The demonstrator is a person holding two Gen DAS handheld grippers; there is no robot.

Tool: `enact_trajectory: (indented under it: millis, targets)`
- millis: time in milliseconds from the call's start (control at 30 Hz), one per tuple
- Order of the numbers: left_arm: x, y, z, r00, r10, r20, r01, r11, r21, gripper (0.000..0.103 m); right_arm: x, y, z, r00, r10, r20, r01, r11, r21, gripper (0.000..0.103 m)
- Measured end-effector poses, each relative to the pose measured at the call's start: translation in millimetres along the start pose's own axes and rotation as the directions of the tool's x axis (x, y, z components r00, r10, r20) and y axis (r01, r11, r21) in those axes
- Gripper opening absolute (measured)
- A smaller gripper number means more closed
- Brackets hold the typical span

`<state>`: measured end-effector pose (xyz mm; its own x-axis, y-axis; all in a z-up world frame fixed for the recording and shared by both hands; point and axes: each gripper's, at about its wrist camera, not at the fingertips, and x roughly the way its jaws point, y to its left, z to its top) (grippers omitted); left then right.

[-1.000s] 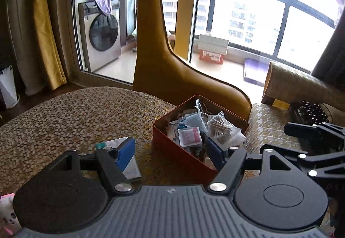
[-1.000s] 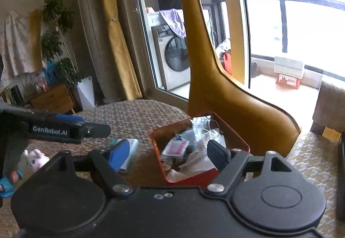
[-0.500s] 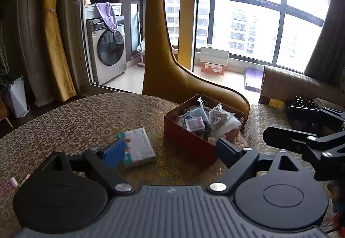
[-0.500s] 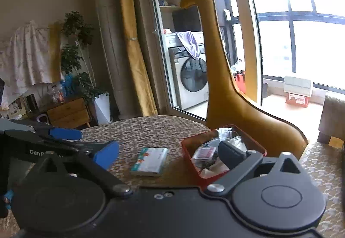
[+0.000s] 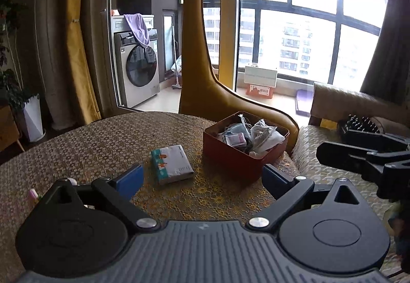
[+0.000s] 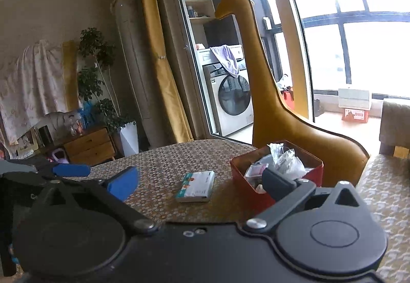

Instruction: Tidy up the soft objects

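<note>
Sunlit windows back a patterned surface [image 5: 97, 144]. Tissue pack [image 5: 171, 163] lies beside the red box [image 5: 230, 157] of soft packets, unsorted. Both grippers, left [image 5: 202, 176] and right [image 6: 200, 181], empty, fingers just spread wide, ready to grasp.

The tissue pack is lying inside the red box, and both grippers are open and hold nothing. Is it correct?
Not quite. The tissue pack lies on the table, beside the red box, not inside it; the left wrist view shows it. The left gripper and right gripper are open and empty.
</note>
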<state>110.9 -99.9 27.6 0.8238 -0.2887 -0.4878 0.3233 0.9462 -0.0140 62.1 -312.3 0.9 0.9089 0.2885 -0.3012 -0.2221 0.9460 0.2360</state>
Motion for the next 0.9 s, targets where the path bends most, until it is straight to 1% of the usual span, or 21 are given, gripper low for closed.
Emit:
enact_trajectory:
  millis: [133,233,433,667,900]
  targets:
    - [-12,1,-5,1.000,0.003,0.026,-0.003,1.000,-0.018,0.099,-6,4,-1,1.000,-0.008,0.004,0.008,1.000,-0.014,0.103]
    - [-20,1,-8,0.999,0.006,0.042,-0.005,1.000,-0.021,0.099,-11,7,-4,0.999,-0.045,0.019,0.045,0.999,-0.029,0.103]
    - [-27,-2,-9,0.999,0.000,0.049,0.001,1.000,-0.031,0.099,-14,13,-8,0.997,-0.078,0.027,0.079,0.995,-0.059,0.103]
    - [-29,-4,-9,0.999,0.003,0.049,-0.001,1.000,-0.031,0.099,-13,17,-10,0.998,-0.067,0.019,0.068,0.996,-0.060,0.103]
    - [-32,-5,-10,0.998,-0.005,0.060,0.007,0.999,-0.031,0.099,-15,20,-9,0.997,-0.072,0.022,0.074,0.995,-0.068,0.103]
